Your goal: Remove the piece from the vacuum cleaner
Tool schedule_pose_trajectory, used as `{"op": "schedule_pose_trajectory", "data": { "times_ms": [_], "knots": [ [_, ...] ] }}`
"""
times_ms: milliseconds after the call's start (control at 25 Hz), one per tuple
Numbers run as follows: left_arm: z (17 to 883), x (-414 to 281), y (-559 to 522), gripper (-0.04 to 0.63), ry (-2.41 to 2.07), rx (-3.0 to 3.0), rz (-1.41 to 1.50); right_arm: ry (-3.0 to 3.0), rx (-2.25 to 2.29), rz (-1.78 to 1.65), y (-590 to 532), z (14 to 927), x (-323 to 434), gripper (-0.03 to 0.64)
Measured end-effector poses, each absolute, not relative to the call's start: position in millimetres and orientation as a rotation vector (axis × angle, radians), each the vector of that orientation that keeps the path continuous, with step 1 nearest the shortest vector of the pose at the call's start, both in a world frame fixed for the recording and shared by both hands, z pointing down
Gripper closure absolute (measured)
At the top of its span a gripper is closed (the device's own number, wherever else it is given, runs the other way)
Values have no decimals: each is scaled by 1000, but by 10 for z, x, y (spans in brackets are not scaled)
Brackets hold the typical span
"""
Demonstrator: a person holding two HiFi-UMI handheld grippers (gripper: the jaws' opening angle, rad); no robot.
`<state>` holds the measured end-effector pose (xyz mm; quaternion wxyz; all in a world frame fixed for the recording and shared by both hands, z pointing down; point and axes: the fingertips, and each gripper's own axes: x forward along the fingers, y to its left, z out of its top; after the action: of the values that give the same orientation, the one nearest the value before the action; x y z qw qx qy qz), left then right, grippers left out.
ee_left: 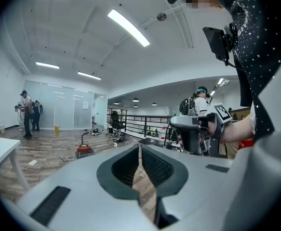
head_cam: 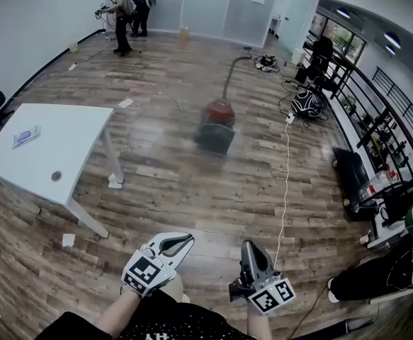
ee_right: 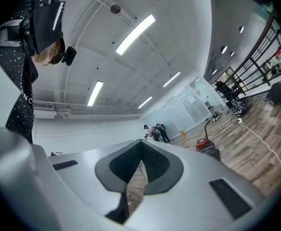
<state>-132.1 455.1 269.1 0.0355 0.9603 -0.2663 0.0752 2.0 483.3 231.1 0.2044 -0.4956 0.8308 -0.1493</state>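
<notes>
The person is standing well back from the work, holding both tools low in front of the body. The left gripper is showing its jaws pressed together with nothing between them, only floor beyond, and the right gripper is doing the same, pinched shut and empty.

The red vacuum cleaner is sitting far out on the wooden floor, its hose arching up and away toward the back of the room. From here I can't tell which piece is meant to come off.

What is worrying me is the white cable trailing along the floor just to the right of the straight path to the machine. A foot drifting that way is likely catching it. The canister is also standing free on bare boards, so I'd guess a one-sided tug is dragging or tipping it rather than freeing the part. One tool ought to be bracing the body. And both sets of jaws are needing to spread before arriving, or they'll be nudging the piece instead of taking it.

The white table is standing off to the left, out of the way.
</notes>
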Motion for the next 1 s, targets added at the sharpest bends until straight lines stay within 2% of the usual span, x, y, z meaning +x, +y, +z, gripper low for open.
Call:
{"op": "schedule_pose_trajectory", "data": {
  "times_ms": [360,1000],
  "knots": [
    [2804,-1192,3865,574,-819,2907,264,2306,-1385,-492,4203,2464,140,606],
    [2531,-850,1743,574,-707,2962,231,2260,-1437,-446,2167,2235,378,606]
  ]
}}
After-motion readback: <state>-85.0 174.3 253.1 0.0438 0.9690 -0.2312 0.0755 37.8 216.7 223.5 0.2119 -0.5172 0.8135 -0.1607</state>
